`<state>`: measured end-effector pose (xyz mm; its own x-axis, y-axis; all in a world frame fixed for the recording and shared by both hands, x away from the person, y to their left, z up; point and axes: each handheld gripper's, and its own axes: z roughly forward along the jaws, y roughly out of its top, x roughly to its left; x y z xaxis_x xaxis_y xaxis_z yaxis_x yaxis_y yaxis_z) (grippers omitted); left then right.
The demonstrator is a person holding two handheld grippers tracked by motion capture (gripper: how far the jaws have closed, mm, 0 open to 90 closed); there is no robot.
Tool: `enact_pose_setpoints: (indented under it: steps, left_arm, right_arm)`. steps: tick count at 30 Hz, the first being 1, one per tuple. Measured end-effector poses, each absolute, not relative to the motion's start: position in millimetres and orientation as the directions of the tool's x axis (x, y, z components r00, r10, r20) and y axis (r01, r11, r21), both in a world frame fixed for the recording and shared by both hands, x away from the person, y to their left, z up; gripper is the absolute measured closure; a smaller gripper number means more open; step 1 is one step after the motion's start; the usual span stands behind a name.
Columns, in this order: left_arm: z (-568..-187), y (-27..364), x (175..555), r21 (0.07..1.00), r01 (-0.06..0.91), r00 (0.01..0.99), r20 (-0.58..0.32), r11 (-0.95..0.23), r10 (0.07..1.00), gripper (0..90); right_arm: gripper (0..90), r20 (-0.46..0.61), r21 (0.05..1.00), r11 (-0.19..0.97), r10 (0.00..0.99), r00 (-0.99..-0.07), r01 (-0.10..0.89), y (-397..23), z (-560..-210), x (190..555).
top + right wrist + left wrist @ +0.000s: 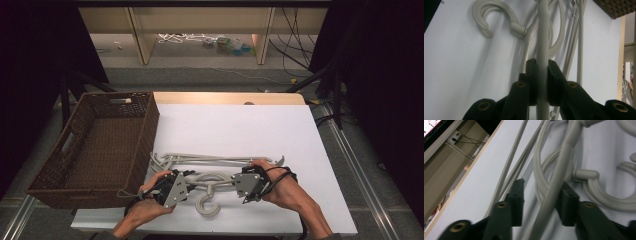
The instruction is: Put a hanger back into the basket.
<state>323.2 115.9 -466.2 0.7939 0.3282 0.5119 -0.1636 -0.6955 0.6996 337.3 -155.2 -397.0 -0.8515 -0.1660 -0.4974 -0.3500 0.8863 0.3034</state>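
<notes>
My left claw [186,184]: low over tabletop [240,125], spread around hanger [554,185] arm, not pinching. Right claw [541,67]: level, pinching hanger bar. Wicker basket [95,145] left, just beside hangers.

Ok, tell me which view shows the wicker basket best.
The high view: the whole brown wicker basket sits at the table's left edge, open top and woven walls visible, beside the grey hangers. The right gripper view catches just a woven corner at its upper right. The left gripper view looks along the hangers instead.
</notes>
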Motion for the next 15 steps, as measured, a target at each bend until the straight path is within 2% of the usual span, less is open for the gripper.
enact_pose_setpoints:
  steps: [2, 5, 7, 8, 9, 10, 15]
  left_arm:
    - [-462.9, 113.9, 321.5, 0.664, -0.212, 0.778, 0.558, -0.717, 0.287, 72.5]
    - [-455.5, 112.7, 319.6, 0.584, -0.27, 0.739, 0.635, -0.766, 0.224, 74.6]
    - [-452.7, 111.9, 319.9, 0.577, -0.297, 0.726, 0.654, -0.761, 0.213, 75.3]
    - [-449.5, 110.8, 319.7, 0.555, -0.319, 0.706, 0.68, -0.768, 0.198, 76.0]
    - [-449.5, 110.8, 319.7, 0.555, -0.319, 0.706, 0.68, -0.768, 0.198, 76.4]
    - [-445.8, 110.1, 318.6, 0.509, -0.34, 0.686, 0.71, -0.791, 0.162, 77.0]
    - [-437.4, 108.0, 314.5, 0.511, -0.356, 0.687, 0.711, -0.783, 0.151, 78.9]
  right_arm:
    - [82.2, -0.496, 0.312, 0.884, -0.161, -0.853, -0.349, -156.4, -396.2, 338.6]
    - [82.1, -0.5, 0.326, 0.882, -0.144, -0.854, -0.339, -159.6, -394.5, 338.1]
    - [81.9, -0.511, 0.331, 0.871, -0.158, -0.845, -0.362, -160.8, -393.2, 340.3]
    - [81.6, -0.539, 0.338, 0.841, -0.194, -0.819, -0.422, -161.0, -392.1, 345.4]
    - [81.6, -0.539, 0.338, 0.841, -0.194, -0.819, -0.422, -161.0, -392.1, 345.4]
    - [81.2, -0.544, 0.339, 0.852, -0.168, -0.822, -0.398, -163.0, -390.2, 344.4]
    - [73.4, -0.562, 0.381, 0.859, -0.078, -0.824, -0.342, -166.6, -386.0, 346.2]
